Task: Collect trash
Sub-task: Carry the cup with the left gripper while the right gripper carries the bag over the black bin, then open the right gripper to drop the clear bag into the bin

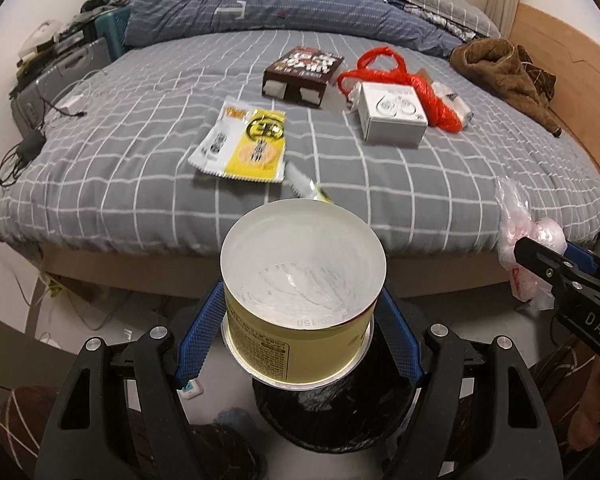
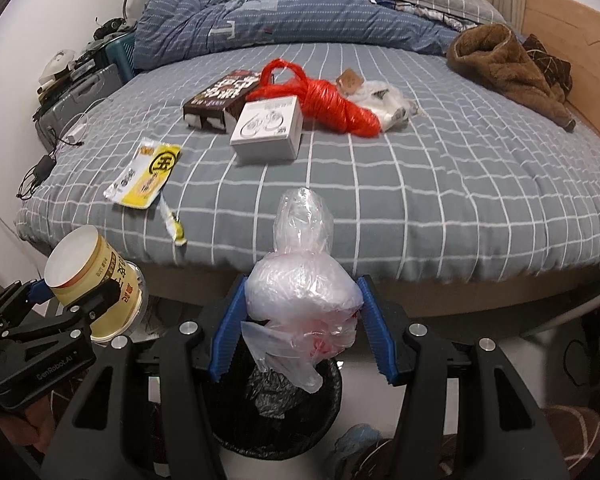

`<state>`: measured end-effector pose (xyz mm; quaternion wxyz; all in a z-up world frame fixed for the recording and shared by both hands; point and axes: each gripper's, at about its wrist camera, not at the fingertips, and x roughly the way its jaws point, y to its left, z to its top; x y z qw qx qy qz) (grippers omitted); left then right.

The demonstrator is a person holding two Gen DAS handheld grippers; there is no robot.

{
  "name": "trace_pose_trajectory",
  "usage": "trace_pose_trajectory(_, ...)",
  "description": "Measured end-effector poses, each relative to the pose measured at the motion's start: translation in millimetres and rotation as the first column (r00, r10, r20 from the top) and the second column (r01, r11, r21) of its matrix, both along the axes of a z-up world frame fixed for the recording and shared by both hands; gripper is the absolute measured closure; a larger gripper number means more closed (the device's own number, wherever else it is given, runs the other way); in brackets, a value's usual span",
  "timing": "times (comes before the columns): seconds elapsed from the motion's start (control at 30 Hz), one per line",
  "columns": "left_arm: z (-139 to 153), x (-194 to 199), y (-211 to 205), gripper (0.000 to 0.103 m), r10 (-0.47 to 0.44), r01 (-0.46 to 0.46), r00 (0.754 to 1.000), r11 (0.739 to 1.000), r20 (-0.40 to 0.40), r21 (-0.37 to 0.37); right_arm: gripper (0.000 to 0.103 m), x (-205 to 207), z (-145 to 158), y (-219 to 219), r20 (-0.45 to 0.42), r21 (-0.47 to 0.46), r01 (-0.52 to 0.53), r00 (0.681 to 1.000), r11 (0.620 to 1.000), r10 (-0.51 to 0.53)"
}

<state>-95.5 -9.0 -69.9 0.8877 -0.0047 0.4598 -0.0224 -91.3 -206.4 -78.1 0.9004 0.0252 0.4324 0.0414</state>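
Observation:
My left gripper [image 1: 302, 322] is shut on a yellow paper noodle cup [image 1: 300, 292], held bottom-forward above a black-lined trash bin [image 1: 332, 416]. It also shows in the right wrist view [image 2: 94, 284]. My right gripper [image 2: 300, 320] is shut on a crumpled clear plastic bag [image 2: 300, 284] above the same bin [image 2: 278, 408]; the bag also shows in the left wrist view [image 1: 518, 240]. On the bed lie a yellow snack wrapper [image 1: 246, 142], a torn wrapper strip [image 2: 172, 222], a white box [image 1: 394, 114], a brown box [image 1: 302, 74] and a red plastic bag [image 2: 332, 102].
The grey checked bed [image 1: 140, 184] fills the view, with a rolled blue duvet [image 1: 260, 0] and brown clothing [image 1: 504, 72] at the back. A suitcase [image 1: 56, 80], cables and a charger [image 1: 30, 148] sit at the left. A wooden headboard [image 1: 572, 80] runs along the right.

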Motion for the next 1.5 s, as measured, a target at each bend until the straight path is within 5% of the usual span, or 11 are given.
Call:
trace_pose_trajectory(0.47, -30, -22, 19, 0.030, 0.034, -0.033, 0.996, 0.999, -0.080, 0.015, 0.050, -17, -38, 28, -0.112, -0.005, -0.042, 0.993, 0.999, 0.041)
trace_pose_trajectory(1.5, -133, -20, 70, 0.030, 0.086, -0.085, 0.974, 0.996, -0.210, 0.012, 0.048, 10, -165, 91, -0.368, -0.017, -0.137, 0.922, 0.990, 0.122)
